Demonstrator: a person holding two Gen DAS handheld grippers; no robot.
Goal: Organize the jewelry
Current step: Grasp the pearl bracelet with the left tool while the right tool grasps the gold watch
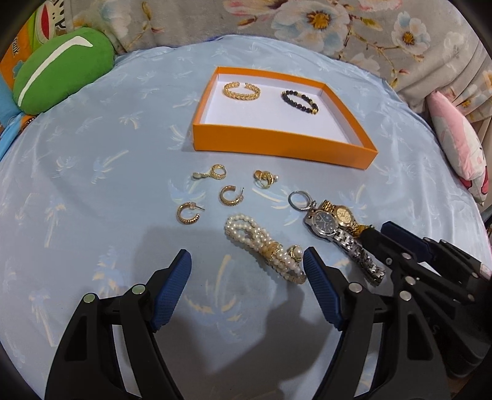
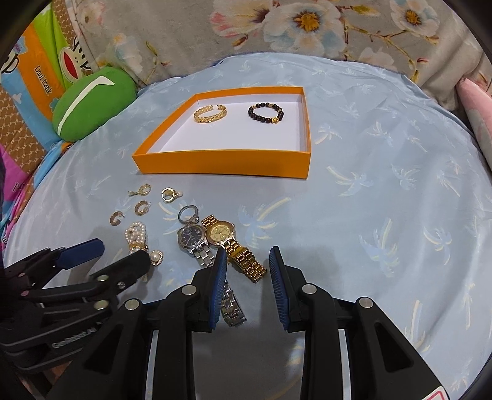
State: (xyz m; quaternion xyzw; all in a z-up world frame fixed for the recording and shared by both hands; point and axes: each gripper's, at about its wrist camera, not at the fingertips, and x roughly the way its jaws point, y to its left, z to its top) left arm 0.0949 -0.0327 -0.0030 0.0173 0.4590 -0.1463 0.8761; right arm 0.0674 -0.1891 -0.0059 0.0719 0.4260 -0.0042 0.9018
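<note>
Pale blue fabric printed with palm trees (image 1: 92,160) covers the surface I am working over, with a grey floral cloth (image 2: 307,27) bunched behind it and a green plush cushion (image 1: 61,70) at the far left. Toward the back sits a shallow orange cardboard box with a white floor (image 1: 276,144); inside it lie a gold braided cuff bracelet (image 1: 242,90) on the left and a dark beaded bracelet (image 1: 299,101) on the right, apart from each other. Loose on the fabric in front of the box I see two gold half-hoop earrings (image 1: 230,194), a small gold hoop with a pendant (image 1: 215,171), a cluster of gold rings (image 1: 264,178), a silver ring (image 1: 298,200), a coiled white pearl bracelet with a gold clasp (image 1: 264,246) and a pearl earring (image 2: 156,257) just beside it. A silver steel watch with a dark dial (image 2: 192,240) and a gold watch with a gold dial (image 2: 223,235) lie side by side, touching. My left gripper (image 1: 247,261) hangs with its blue pads wide apart, the pearl bracelet between them. My right gripper (image 2: 248,254) is moderately spread and holds nothing; the gold watch's band runs into the gap between its fingers, and the silver band passes beneath the left pad (image 2: 216,292).
</note>
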